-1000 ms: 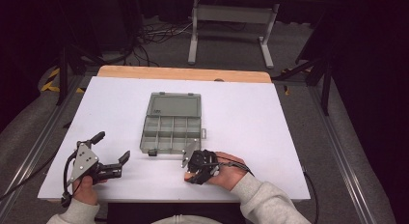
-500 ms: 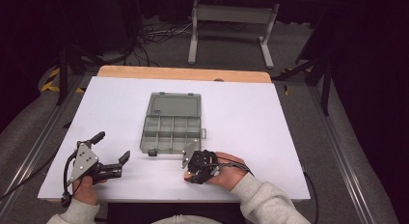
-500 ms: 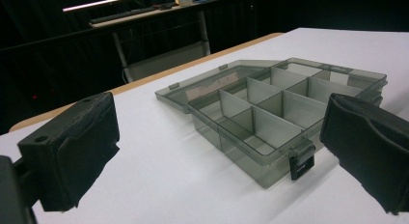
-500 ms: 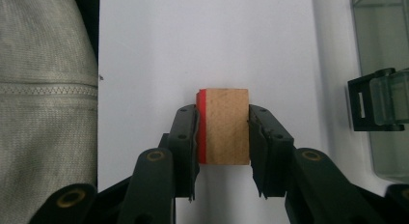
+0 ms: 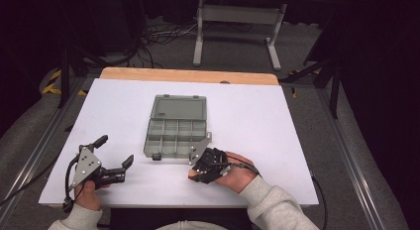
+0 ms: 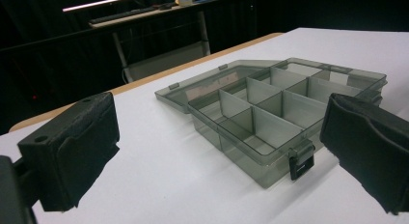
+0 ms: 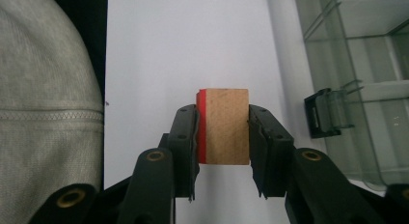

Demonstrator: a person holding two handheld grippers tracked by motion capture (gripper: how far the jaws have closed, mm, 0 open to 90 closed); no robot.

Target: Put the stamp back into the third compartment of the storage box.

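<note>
High view: the clear compartment organiser box [image 5: 174, 132] lies open at mid-table, its lid folded flat on the far side, and every compartment I can see is empty. My right gripper [image 5: 200, 166] sits just beside the box's near right corner; my left gripper [image 5: 115, 158] rests well apart at the near left of the white table [image 5: 277, 121], its jaws spread wide on nothing. I judge the work to be at an early stage: the box is opened, one piece is picked up, and nothing has been placed yet.

Left gripper view: the two black jaws stand far apart at the picture's edges, gripping nothing. Between them I see the organiser box [image 6: 270, 113] with its dividers, bare floors and a black latch [image 6: 300, 163] hanging at the near wall.

Right gripper view: the jaws are closed to a narrow gap on a small wooden block [image 7: 224, 126] with one red face, pads pressing its two sides. The block hangs over bare table, beside the box's wall [image 7: 337, 89] and a latch [image 7: 322, 113]. What remains, as I judge it, is carrying the block over the wall into a compartment and releasing it.
</note>
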